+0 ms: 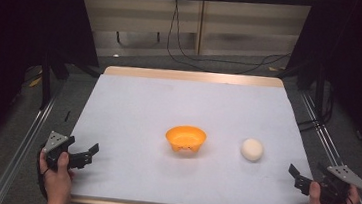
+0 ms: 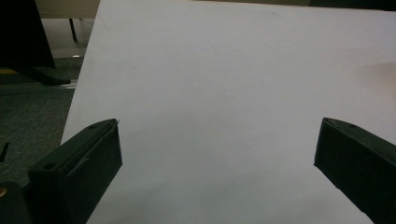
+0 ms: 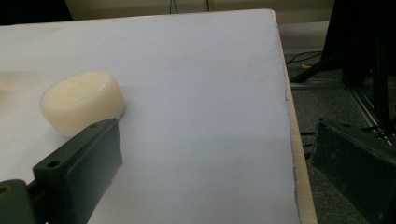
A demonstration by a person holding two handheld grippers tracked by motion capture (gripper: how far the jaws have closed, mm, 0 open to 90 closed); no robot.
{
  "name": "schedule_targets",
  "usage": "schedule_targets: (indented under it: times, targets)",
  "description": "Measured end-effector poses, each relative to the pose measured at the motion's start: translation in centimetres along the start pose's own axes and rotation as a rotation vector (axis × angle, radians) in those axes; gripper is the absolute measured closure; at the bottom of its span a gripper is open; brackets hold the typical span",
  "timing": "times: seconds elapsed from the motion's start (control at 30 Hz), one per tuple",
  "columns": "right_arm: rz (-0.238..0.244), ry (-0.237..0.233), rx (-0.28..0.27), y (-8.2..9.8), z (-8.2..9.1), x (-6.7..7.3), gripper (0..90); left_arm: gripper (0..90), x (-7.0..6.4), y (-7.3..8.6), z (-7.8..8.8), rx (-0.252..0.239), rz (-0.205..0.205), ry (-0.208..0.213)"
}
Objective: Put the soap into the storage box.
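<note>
An orange bowl (image 1: 185,138) sits upright near the middle of the white table (image 1: 189,103). A cream, rounded bun-like object (image 1: 252,149) lies to its right on the table; in the right gripper view the same cream object (image 3: 81,100) lies just beyond the left jaw. My left gripper (image 1: 87,154) is held at the table's front left corner, open, with bare table between its jaws (image 2: 217,149). My right gripper (image 1: 307,178) hovers over the front right edge, open and empty (image 3: 217,149), short of the cream object.
Metal rails (image 1: 24,139) run along both sides of the table on the grey floor. Black cables (image 1: 208,59) lie on the floor beyond the far edge. Dark stands (image 1: 51,74) flank the table. The table's right edge (image 3: 292,140) passes between the right gripper's jaws.
</note>
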State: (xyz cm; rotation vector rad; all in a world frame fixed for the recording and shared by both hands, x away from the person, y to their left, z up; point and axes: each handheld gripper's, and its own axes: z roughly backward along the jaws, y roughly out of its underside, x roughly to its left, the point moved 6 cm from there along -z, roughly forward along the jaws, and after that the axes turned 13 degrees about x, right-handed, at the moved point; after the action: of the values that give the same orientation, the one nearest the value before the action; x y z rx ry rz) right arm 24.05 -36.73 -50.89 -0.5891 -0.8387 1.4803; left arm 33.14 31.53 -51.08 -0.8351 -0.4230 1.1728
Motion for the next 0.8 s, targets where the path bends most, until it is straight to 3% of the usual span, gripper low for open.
schedule_targets:
  times: [0.2,0.33,0.47,0.73,0.8]
  targets:
    - [0.024,0.015,-0.015,0.0,0.1,0.2,6.4,0.7,0.0,0.0,0.0,0.001,-0.006,-0.004]
    - [0.054,-0.014,0.050,-0.2,-0.3,0.4,6.0,0.7,-0.1,0.0,0.0,0.002,-0.004,0.003]
    - [0.087,-0.009,0.112,-0.3,-0.7,0.6,9.1,0.7,-0.1,0.0,-0.1,0.002,-0.001,0.003]
    - [0.193,-0.024,0.235,-0.7,-1.9,1.8,8.0,0.7,-0.1,0.0,-0.1,0.004,-0.004,0.001]
    - [0.205,-0.046,0.266,-1.0,-2.1,2.1,8.1,0.7,-0.1,0.0,-0.1,0.004,-0.004,0.000]
